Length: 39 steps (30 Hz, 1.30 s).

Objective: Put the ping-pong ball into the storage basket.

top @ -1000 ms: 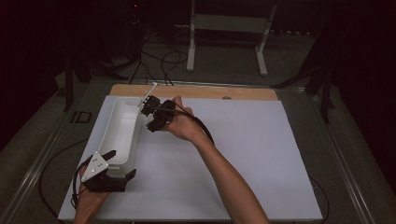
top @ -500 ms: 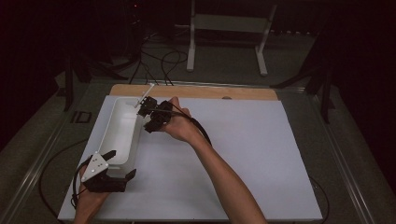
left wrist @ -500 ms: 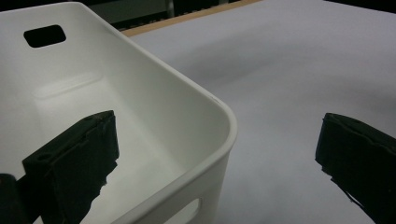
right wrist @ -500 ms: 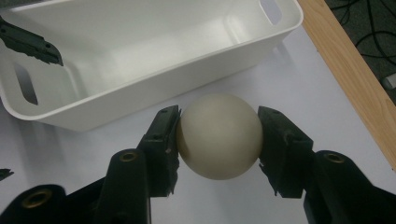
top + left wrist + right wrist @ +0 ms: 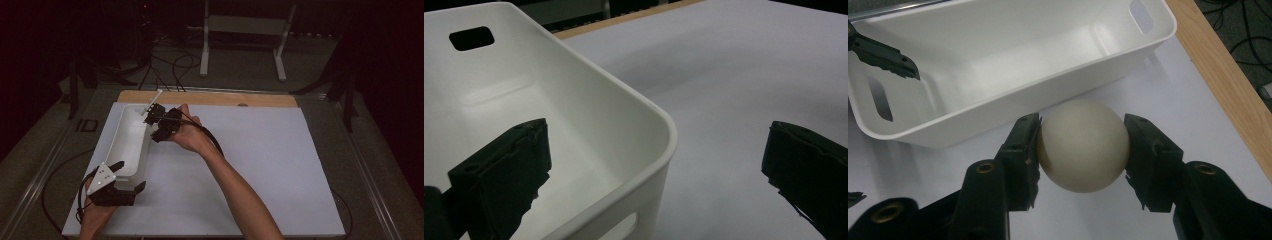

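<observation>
Resting between the jaws of the right gripper (image 5: 1082, 145), a cream ball (image 5: 1082, 146) is clamped on both sides, just beside the long wall of the white bin (image 5: 998, 107) on the white table sheet (image 5: 260, 165). Left gripper (image 5: 127, 176) stands released, its jaws astride the bin's near corner, one inside, one outside.

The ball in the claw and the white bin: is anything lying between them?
No. In the right gripper view, only bare white tabletop separates the ball from the bin.
</observation>
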Each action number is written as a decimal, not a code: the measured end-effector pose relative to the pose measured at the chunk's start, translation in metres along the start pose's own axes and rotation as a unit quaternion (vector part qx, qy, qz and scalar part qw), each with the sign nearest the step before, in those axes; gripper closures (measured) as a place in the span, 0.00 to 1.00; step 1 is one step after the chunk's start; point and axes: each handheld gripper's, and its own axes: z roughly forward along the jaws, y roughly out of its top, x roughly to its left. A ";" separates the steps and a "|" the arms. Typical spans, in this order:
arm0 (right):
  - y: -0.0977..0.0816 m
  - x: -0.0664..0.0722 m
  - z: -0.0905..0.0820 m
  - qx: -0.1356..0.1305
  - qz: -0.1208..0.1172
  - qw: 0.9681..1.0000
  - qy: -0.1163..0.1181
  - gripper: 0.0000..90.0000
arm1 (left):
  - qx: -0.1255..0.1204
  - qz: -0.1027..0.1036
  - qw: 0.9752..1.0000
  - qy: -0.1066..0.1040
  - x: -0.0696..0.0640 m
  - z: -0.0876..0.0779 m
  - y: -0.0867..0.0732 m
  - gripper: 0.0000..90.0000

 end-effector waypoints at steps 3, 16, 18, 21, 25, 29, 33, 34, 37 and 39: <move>0.001 0.001 0.000 -0.001 0.002 1.000 0.001 0.56 | 0.000 0.000 1.000 0.000 0.000 0.000 0.000 0.00; 0.005 0.003 0.002 -0.005 0.000 1.000 0.002 0.56 | -0.001 -0.002 1.000 0.000 0.000 0.000 0.000 0.00; 0.005 0.004 0.003 -0.006 0.001 1.000 0.003 0.56 | -0.001 -0.002 1.000 0.000 0.000 0.000 0.000 0.00; 0.006 0.004 0.003 -0.007 0.003 1.000 0.004 0.56 | -0.001 -0.002 1.000 0.000 0.000 0.000 0.000 0.00; 0.008 0.007 0.005 -0.007 -0.001 1.000 0.006 0.56 | -0.001 -0.002 1.000 0.000 0.000 0.000 0.000 0.00; 0.009 0.008 0.007 -0.008 -0.001 1.000 0.008 0.56 | -0.001 -0.002 1.000 0.000 0.000 0.000 0.000 0.00; 0.010 0.009 0.008 -0.010 -0.001 1.000 0.007 0.56 | 0.000 -0.001 1.000 0.000 0.000 0.000 0.000 0.00; 0.010 0.009 0.008 -0.012 -0.001 1.000 0.007 0.56 | 0.000 -0.002 1.000 0.000 0.000 0.000 0.000 0.00; 0.011 0.010 0.009 -0.013 0.000 1.000 0.008 0.56 | 0.000 -0.002 1.000 0.000 0.000 0.000 0.000 0.00; 0.012 0.012 0.010 -0.015 0.001 1.000 0.009 0.56 | 0.000 -0.002 1.000 0.000 0.000 0.000 0.000 0.00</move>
